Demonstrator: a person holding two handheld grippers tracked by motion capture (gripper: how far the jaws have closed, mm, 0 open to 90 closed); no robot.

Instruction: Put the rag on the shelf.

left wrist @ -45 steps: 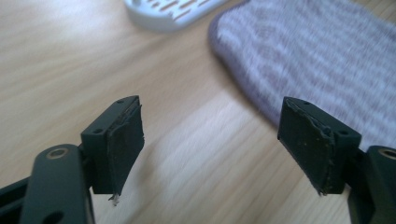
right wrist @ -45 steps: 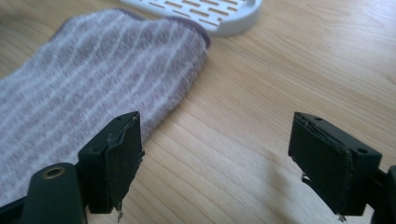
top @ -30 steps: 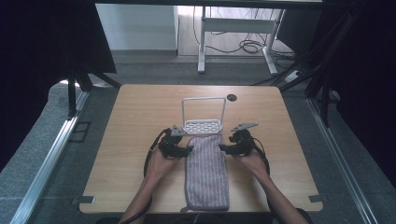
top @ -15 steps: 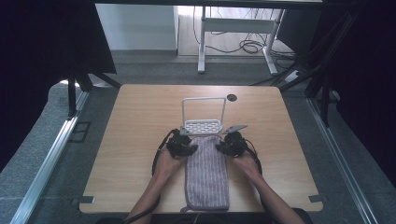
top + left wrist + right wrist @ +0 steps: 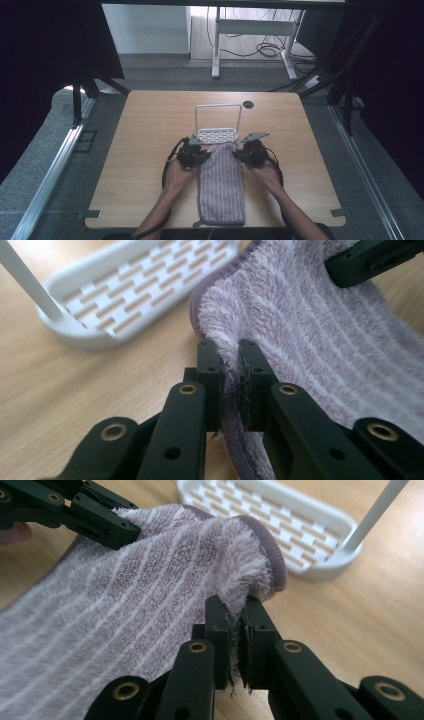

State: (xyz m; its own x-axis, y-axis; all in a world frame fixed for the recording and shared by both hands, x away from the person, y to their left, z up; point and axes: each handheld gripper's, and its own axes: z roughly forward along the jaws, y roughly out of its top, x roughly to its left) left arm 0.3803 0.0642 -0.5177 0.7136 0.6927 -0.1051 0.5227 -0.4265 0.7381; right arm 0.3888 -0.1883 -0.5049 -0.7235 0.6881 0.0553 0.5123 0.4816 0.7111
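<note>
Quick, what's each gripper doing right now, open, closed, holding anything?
Left gripper: jaws have just closed, shut on the towel's far left corner.
Right gripper: jaws have just closed, shut on the towel's far right corner.

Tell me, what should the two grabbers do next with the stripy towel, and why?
Probably lift together. The left gripper and right gripper have just closed, each pinching a far corner of the towel, which lies flat before the white rack. Raising both corners evenly would likely keep it from sagging.
</note>
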